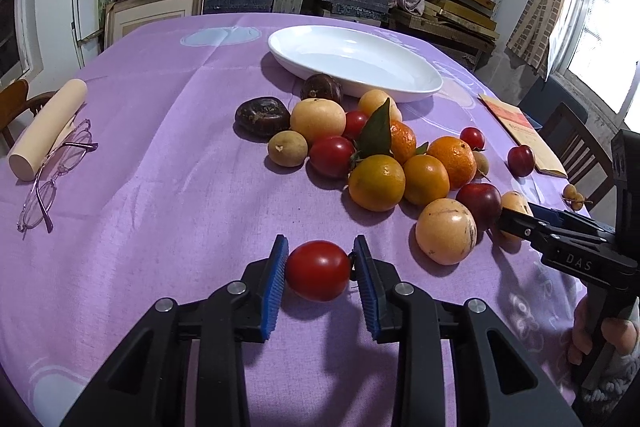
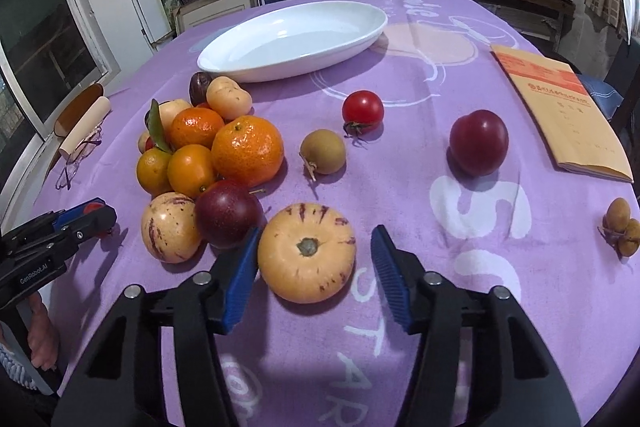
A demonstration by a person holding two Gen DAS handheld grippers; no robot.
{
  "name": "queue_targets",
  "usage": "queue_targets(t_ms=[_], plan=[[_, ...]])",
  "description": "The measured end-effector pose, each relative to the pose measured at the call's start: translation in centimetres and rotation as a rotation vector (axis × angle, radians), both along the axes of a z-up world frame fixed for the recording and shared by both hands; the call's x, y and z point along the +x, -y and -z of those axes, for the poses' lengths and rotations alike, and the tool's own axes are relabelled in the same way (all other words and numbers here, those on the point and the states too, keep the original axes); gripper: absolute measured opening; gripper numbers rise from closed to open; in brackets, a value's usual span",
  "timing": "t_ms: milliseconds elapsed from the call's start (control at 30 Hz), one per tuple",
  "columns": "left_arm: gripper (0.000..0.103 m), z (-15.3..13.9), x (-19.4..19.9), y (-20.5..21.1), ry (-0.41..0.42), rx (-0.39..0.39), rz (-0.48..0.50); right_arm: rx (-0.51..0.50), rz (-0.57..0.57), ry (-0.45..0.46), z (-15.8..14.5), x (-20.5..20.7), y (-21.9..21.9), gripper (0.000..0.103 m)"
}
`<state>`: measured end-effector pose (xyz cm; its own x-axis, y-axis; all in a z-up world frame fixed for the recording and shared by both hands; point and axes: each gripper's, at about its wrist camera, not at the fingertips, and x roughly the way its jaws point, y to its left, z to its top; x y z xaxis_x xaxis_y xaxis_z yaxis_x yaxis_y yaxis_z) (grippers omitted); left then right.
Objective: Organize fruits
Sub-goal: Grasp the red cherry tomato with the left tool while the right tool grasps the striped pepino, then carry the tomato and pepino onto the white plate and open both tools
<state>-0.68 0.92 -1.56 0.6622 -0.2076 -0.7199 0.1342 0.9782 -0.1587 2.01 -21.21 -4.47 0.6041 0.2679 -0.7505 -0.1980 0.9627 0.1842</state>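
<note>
1. Left tongs pinch a red tomato between both blue pads, just above the purple table.
2. Right tongs spread around a pale striped melon – left pad touching it, right pad just clear.
3. Fruit pile – oranges, tomatoes, plums, pale round fruit – lies between the tongs and the white dish.
4. Loose on the table: a plum, a small tomato, a brown fruit.
5. Glasses near the left edge.

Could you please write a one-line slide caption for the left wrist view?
Left gripper closes its fingers on a tomato near the fruit pile, with the white dish empty beyond.
</note>
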Motion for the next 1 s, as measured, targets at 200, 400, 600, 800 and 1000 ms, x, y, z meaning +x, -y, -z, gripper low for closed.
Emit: queue_targets(t_ms=[200, 400, 600, 800, 1000], plan=[[0.034, -0.1, 0.1, 0.0, -0.003, -0.009, 0.002, -0.034, 0.002, 0.009, 0.0, -0.2, -0.4, 0.049], [0.034, -1.3, 0.5, 0.1, 0.016, 0.028, 0.001, -0.052, 0.019, 0.059, -1.5, -0.8, 0.1, 0.044], [0.034, -5.0, 3.4, 0.5, 0.078, 0.042, 0.016, -0.049, 0.005, 0.171, -7.1, 0.8, 0.3, 0.044], [0.034, -8.4, 10.2, 3.4, 0.16, 0.063, 0.049, -0.056, -0.042, 0.203, -10.2, 8.7, -2.6, 0.045], [0.034, -6.9, 18.3, 5.5, 0.098, 0.084, 0.038, -0.107, -0.044, 0.127, -8.0, 17.1, -5.0, 0.044]])
